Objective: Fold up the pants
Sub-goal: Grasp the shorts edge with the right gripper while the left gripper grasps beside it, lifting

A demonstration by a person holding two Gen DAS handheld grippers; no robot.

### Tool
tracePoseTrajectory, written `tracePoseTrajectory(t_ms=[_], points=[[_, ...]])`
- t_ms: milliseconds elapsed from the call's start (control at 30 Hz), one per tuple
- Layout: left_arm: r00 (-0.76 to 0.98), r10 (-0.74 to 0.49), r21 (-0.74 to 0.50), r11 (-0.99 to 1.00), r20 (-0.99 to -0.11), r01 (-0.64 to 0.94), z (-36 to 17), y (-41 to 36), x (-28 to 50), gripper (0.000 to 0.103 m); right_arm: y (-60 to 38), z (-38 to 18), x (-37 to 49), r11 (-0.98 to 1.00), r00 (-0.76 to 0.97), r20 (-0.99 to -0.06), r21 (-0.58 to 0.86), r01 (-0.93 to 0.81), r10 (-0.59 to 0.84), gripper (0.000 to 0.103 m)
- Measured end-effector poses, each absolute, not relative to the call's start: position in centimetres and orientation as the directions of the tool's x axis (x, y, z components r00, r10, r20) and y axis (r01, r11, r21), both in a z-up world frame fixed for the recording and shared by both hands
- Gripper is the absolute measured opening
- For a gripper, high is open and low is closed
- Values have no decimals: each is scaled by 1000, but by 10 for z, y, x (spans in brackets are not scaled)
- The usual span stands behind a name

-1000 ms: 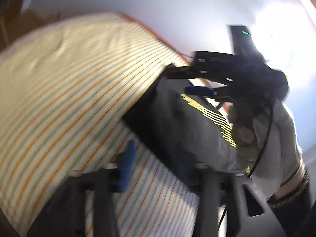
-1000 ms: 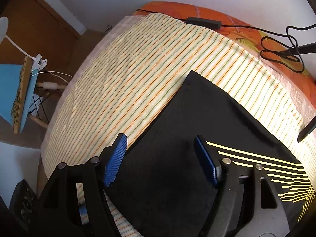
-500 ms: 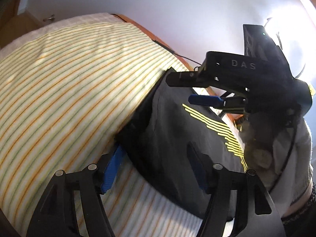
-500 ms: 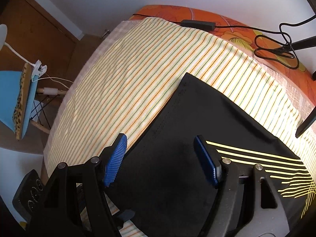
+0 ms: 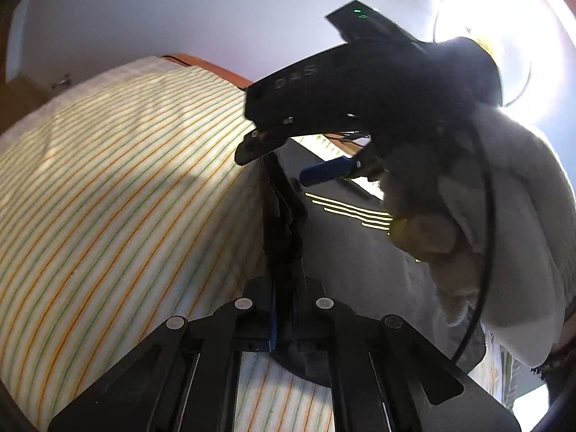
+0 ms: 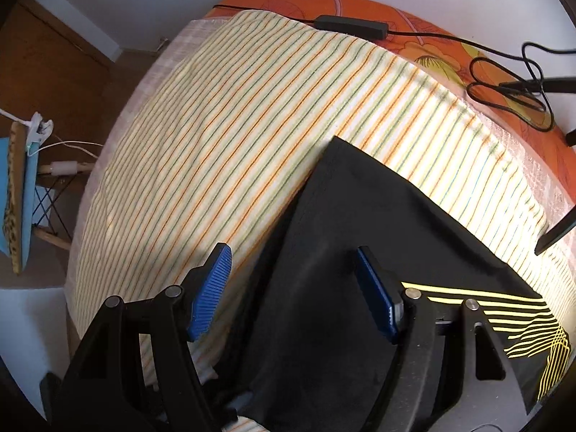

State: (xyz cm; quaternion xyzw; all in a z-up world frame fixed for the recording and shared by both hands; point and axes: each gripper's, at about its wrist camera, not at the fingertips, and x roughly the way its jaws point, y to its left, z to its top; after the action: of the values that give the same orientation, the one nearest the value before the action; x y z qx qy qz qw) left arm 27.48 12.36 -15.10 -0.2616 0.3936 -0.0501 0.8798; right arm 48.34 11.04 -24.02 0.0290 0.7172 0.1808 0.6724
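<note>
— Where are the pants (image 6: 360, 252) now, and which step do I have?

— They lie flat on the striped sheet (image 6: 234, 126) of the bed, dark cloth with yellow lines. I judge I am at the start of a fold: taking hold of the edge. My left hand-held gripper (image 5: 282, 309) has just been closing, and now its pads are pressed together on the edge of the pants; the cloth rises in a ridge straight ahead of it.

— And the right one?

— The right hand-held gripper (image 6: 291, 288) is spread wide, pointing down over the same edge; one pad above the sheet, the other above the cloth. It pinches nothing yet.

— What does the next move ask for?

— I think the right one must go down and close on the edge, so both can lift it together.

— The long axis?

— As far as I can tell, it runs from near the right hand-held gripper away toward the orange cover (image 6: 414, 21); the yellow lines are on its right.
</note>
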Motion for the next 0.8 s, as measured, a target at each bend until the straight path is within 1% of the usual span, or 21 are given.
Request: tracePoseTrajectory(t_ms=[200, 300, 333, 367, 400, 433, 467, 500, 533, 667, 800], points=[[698, -286, -477, 874, -656, -91, -145, 119, 270, 4, 135, -246, 480, 933, -115, -973, 223, -282, 198, 73], [698, -295, -475, 877, -652, -73, -142, 113, 270, 4, 139, -246, 476, 932, -104, -980, 191, -307, 167, 66], [697, -298, -477, 876, -652, -71, -142, 113, 268, 4, 138, -246, 475, 933, -100, -981, 188, -307, 165, 61], [696, -303, -481, 874, -651, -69, -142, 112, 268, 4, 137, -245, 475, 935, -94, -982, 183, -304, 162, 52], [695, -306, -482, 874, -651, -66, -142, 110, 270, 4, 133, -244, 475, 938, -87, -984, 175, -300, 156, 48], [695, -306, -480, 875, -651, -63, -141, 108, 269, 4, 131, -242, 473, 940, -81, -985, 172, -295, 155, 36], [696, -310, -482, 874, -648, -60, -141, 107, 268, 4, 126, -242, 471, 941, -77, -984, 177, -288, 162, 21], [696, -313, -483, 874, -646, -55, -140, 105, 268, 4, 121, -241, 471, 943, -75, -981, 192, -272, 179, 12], [697, -316, -483, 874, -644, -50, -138, 103, 266, 4, 114, -240, 471, 943, -70, -977, 210, -257, 199, 8], [703, -332, -487, 873, -628, -23, -132, 97, 261, 4, 89, -224, 463, 935, -3, -960, 274, -226, 281, 6], [706, -352, -488, 873, -614, 10, -125, 85, 257, 3, 54, -207, 457, 914, 73, -916, 382, -133, 394, 6]])
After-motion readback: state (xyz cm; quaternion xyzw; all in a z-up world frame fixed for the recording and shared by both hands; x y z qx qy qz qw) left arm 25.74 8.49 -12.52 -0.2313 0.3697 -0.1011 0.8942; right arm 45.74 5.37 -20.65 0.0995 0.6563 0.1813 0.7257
